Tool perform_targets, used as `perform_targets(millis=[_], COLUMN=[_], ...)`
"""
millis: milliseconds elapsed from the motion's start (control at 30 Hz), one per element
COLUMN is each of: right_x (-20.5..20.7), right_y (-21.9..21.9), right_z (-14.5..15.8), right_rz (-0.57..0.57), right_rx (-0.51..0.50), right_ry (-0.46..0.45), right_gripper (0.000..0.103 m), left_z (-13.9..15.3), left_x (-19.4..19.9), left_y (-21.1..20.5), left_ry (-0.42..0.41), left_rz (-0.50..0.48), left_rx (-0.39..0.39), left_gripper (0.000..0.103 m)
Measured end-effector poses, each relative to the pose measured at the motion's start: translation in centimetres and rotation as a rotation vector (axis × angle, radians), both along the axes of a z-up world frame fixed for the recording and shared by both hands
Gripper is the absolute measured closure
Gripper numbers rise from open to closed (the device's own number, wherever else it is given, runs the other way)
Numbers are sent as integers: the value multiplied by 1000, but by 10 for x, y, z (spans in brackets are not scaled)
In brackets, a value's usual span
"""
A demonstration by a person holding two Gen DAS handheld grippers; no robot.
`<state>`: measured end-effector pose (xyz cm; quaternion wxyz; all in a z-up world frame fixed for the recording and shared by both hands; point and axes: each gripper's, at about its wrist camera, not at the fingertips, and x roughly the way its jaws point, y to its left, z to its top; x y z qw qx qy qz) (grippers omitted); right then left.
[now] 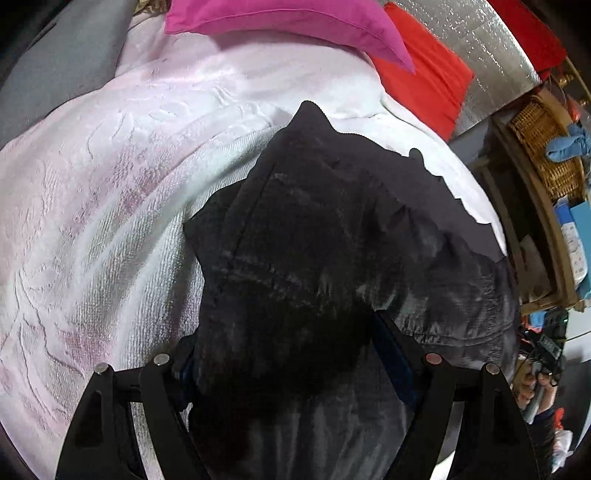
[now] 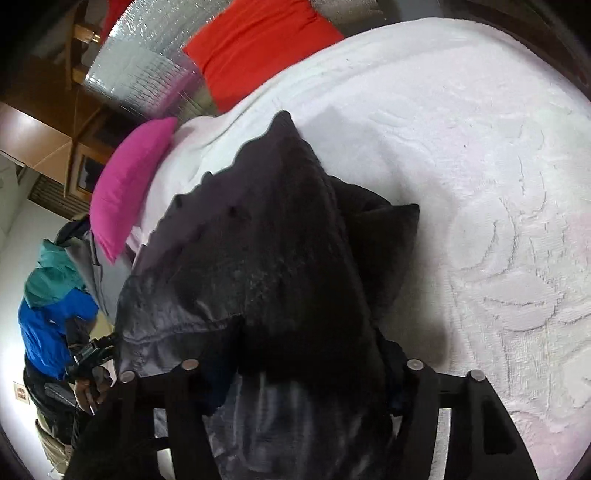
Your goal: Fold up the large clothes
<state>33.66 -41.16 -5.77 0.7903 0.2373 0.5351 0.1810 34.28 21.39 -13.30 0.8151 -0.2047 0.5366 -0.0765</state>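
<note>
Two grippers are both bunched into the same dark grey garment (image 1: 332, 229), which lies on the white textured bedspread (image 1: 92, 221) in front of you. Your left gripper (image 1: 291, 354) has the cloth heaped between its fingers and draped over them; the jaws stand fairly wide, and you cannot tell whether the pads press on the fabric. Your right gripper (image 2: 306, 373) is buried the same way, its fingers hidden under folds, so its grip cannot be told either. From the right wrist view the garment (image 2: 258, 258) rises to a peak pointing toward the head of the bed. There a pink pillow (image 1: 288, 22) and a red pillow (image 1: 424, 81) lie against a silver quilted panel (image 1: 491, 48). A wicker basket (image 1: 543, 144) sits beside the bed.
</note>
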Motion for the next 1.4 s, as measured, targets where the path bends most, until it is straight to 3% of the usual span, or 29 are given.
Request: perform_targets(millis=[300, 433, 500, 600, 667, 733, 767, 800, 833, 900, 1033, 1167, 1267, 1400], right_x=[-7, 1, -1, -3, -2, -2, -1, -1, -1, -2, -14, -39, -66, -96], right_y=[7, 8, 9, 15, 17, 23, 27, 32, 36, 44, 59, 54, 32, 2], right_z=[14, -5, -4, 2, 9, 20, 26, 35, 46, 77, 142, 185, 187, 150], right_rz=[14, 15, 14, 50, 67, 91, 101, 117, 130, 153, 192, 189, 153, 99], right_rx=[-69, -44, -53, -93, -97, -129, -149, -173, -186, -199, -228, -231, -229, -201], right_ry=[-53, 12, -13, -38, -36, -48, -54, -66, -82, -140, -265, -374, -401, -362], right_gripper=[40, 24, 24, 44, 71, 78, 80, 81, 82, 84, 87, 88, 88, 88], left_z=[1, -1, -2, -3, -1, 4, 7, 12, 20, 35, 85, 134, 147, 124], left_x=[0, 2, 5, 7, 8, 11, 13, 16, 19, 22, 11, -16, -40, -70], left_y=[-13, -18, -23, -30, -36, -49, -53, -58, -61, -65, -74, -93, -103, -108], left_ry=[-18, -32, -40, -53, -65, -71, -69, -69, -67, -89, -209, -342, -400, -410], left_rz=[-13, -14, -12, -24, -42, -82, -89, -89, -89, -89, -67, -68, -73, -86], left_rx=[113, 147, 164, 206, 236, 250, 269, 296, 312, 317, 302, 326, 318, 290], left_gripper=[21, 18, 18, 17, 27, 56, 63, 76, 80, 83, 84, 84, 84, 83])
